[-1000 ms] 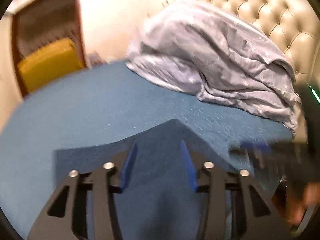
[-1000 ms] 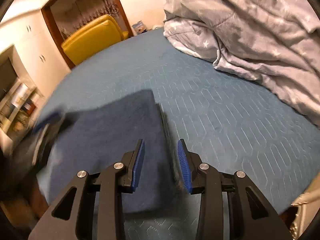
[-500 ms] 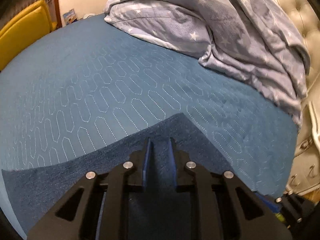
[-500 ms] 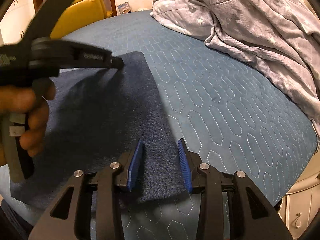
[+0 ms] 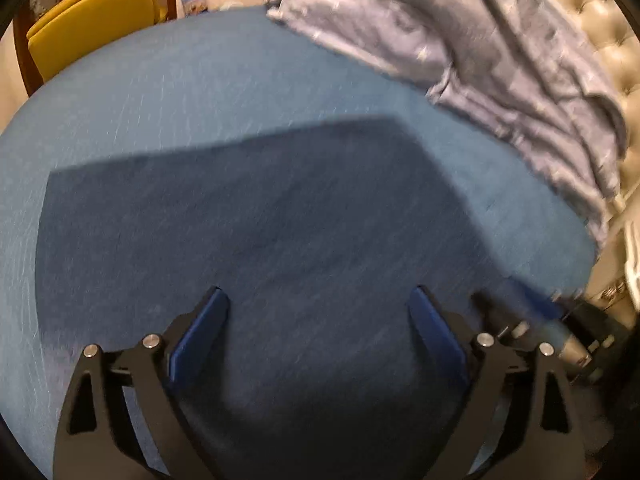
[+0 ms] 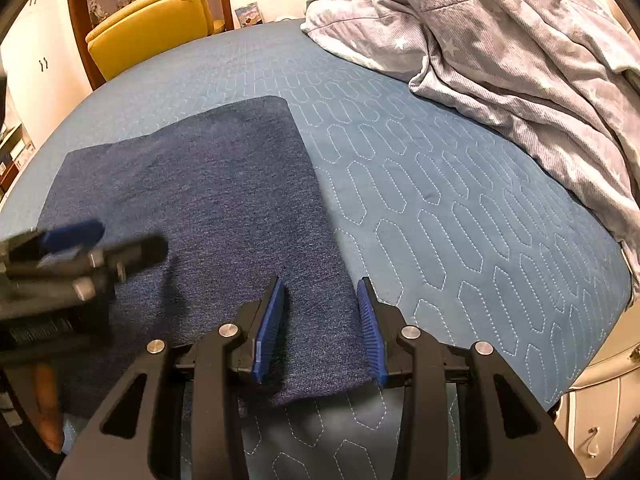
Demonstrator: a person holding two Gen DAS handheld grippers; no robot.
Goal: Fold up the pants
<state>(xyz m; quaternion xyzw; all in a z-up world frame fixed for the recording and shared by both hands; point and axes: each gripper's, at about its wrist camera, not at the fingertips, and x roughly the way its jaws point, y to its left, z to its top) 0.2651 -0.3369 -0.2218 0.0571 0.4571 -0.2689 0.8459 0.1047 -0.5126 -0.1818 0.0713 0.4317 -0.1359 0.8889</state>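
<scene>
With my left gripper (image 5: 318,336) spread wide and my right gripper (image 6: 320,324) half open, both empty above the folded dark-blue knit pants (image 6: 208,216), I judge only smoothing remains.

Both wrist views near, sharing pants (image 5: 256,216)

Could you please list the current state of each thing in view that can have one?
pants: folded into a flat rectangle on the bed, held by neither gripper.
left gripper: open wide above the pants, holding nothing.
right gripper: open, fingers straddling the pants' near right corner, not clamped.
duvet: bunched up in a heap at the head of the bed.
bed cover: spread flat.
</scene>
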